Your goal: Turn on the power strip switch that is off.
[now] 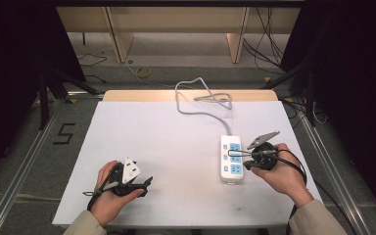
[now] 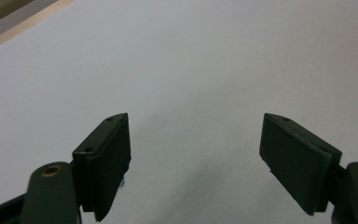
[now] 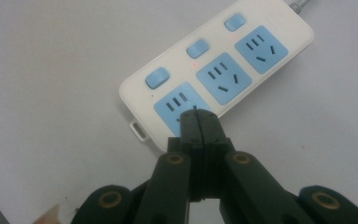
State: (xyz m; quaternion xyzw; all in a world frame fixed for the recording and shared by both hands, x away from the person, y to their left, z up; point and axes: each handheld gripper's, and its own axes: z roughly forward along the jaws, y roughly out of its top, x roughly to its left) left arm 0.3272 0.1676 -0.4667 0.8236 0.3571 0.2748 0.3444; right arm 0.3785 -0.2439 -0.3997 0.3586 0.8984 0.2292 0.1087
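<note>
Right gripper view showed the right gripper [image 3: 198, 122], jaws pressed together with nothing between them, poised over the nearest socket of a white power strip [image 3: 216, 77]. Its long axis ran away from the tips, three blue sockets and three blue switches in a row. Well apart from the strip, the left gripper [image 2: 196, 158] stood wide and empty.

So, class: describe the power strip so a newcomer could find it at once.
Start at the white table and look to its right side. There lies the power strip, a white bar beside the right gripper, alone in having three blue sockets, blue switches and a grey cable.
</note>
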